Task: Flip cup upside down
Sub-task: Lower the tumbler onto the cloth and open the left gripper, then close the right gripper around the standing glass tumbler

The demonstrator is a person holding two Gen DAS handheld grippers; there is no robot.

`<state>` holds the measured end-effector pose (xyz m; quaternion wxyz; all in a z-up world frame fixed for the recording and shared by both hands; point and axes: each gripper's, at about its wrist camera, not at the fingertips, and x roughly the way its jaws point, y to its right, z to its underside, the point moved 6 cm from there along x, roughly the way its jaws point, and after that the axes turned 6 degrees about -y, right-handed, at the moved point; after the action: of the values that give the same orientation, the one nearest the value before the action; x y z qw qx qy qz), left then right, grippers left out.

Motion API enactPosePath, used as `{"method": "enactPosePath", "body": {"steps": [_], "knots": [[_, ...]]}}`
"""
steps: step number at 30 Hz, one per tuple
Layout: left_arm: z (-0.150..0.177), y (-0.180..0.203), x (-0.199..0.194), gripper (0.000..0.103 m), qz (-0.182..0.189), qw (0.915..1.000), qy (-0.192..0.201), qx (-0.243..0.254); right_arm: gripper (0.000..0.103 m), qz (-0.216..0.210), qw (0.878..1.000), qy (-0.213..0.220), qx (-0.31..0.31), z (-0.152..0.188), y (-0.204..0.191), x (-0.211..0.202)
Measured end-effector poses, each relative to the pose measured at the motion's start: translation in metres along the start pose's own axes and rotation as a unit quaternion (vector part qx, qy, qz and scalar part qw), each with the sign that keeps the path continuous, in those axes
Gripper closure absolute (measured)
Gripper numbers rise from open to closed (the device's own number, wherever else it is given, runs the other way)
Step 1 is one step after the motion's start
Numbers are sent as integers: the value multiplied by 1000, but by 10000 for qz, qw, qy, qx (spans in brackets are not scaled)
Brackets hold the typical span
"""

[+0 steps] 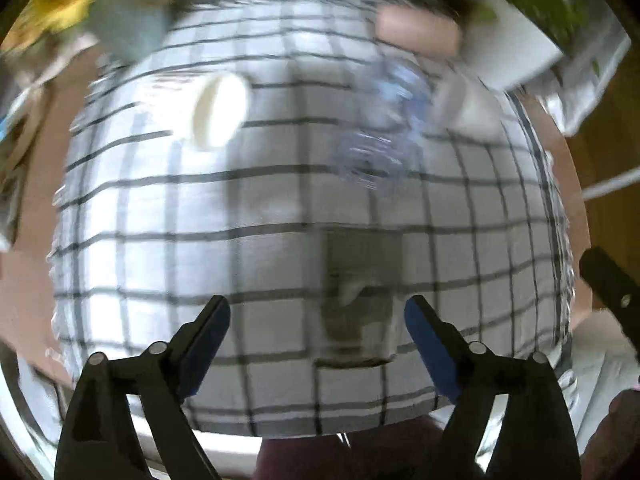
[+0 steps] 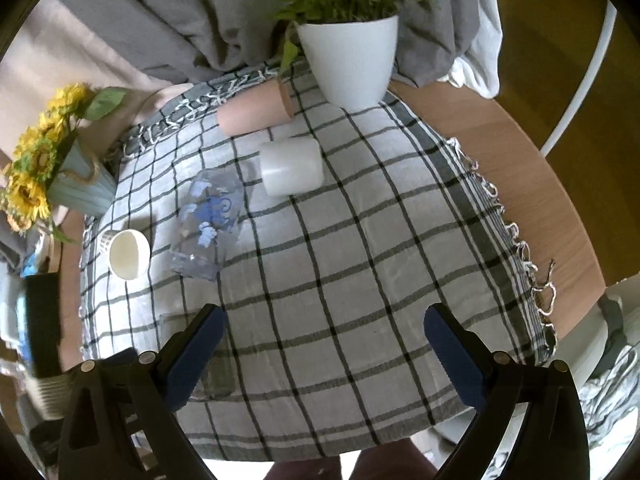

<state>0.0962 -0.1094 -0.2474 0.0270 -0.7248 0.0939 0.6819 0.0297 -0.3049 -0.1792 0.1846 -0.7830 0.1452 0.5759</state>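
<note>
Several cups lie on their sides on a checked cloth (image 2: 360, 264): a small white cup (image 2: 128, 254) at the left, a clear glass with blue print (image 2: 206, 224), a white cup (image 2: 292, 166) and a pink cup (image 2: 256, 110) at the back. A clear tumbler (image 2: 214, 368) stands near the front, partly behind the left finger of my right gripper. My right gripper (image 2: 324, 344) is open and empty above the front of the cloth. In the blurred left wrist view, my left gripper (image 1: 316, 332) is open, with the clear tumbler (image 1: 360, 300) just ahead between its fingers; the small white cup (image 1: 218, 114) and the printed glass (image 1: 384, 128) lie beyond.
A white pot with a green plant (image 2: 348, 56) stands at the back edge. A pale blue vase of sunflowers (image 2: 80, 188) stands at the left. The wooden table (image 2: 540, 184) shows to the right of the cloth. Grey fabric (image 2: 192, 12) hangs behind.
</note>
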Motion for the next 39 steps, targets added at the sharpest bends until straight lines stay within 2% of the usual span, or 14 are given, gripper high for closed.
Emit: {"method": "enactPosePath", "body": {"steps": [4, 8, 14, 19, 28, 35, 39], "knots": [[15, -41, -14, 11, -115, 9975, 298, -638, 2, -7, 9996, -10, -270, 11, -22, 1], [28, -74, -19, 11, -350, 9939, 416, -959, 2, -65, 9986, -178, -488, 25, -47, 9], [52, -115, -18, 10, -713, 9914, 418, -1018, 2, -60, 9951, -338, -927, 52, -85, 23], [63, -139, -9, 10, -928, 9902, 346, -989, 7, -100, 9908, -568, -1223, 75, -113, 44], [65, -147, 17, 10, -910, 9928, 76, -774, 11, 116, 9863, -901, -1378, 97, -130, 84], [58, -147, 25, 10, -924, 9937, 68, -635, 33, 117, 9880, -1032, -1147, 97, -128, 105], [54, -143, 25, 10, -893, 9944, 116, -551, 36, -21, 9896, -1031, -1003, 98, -125, 104]]}}
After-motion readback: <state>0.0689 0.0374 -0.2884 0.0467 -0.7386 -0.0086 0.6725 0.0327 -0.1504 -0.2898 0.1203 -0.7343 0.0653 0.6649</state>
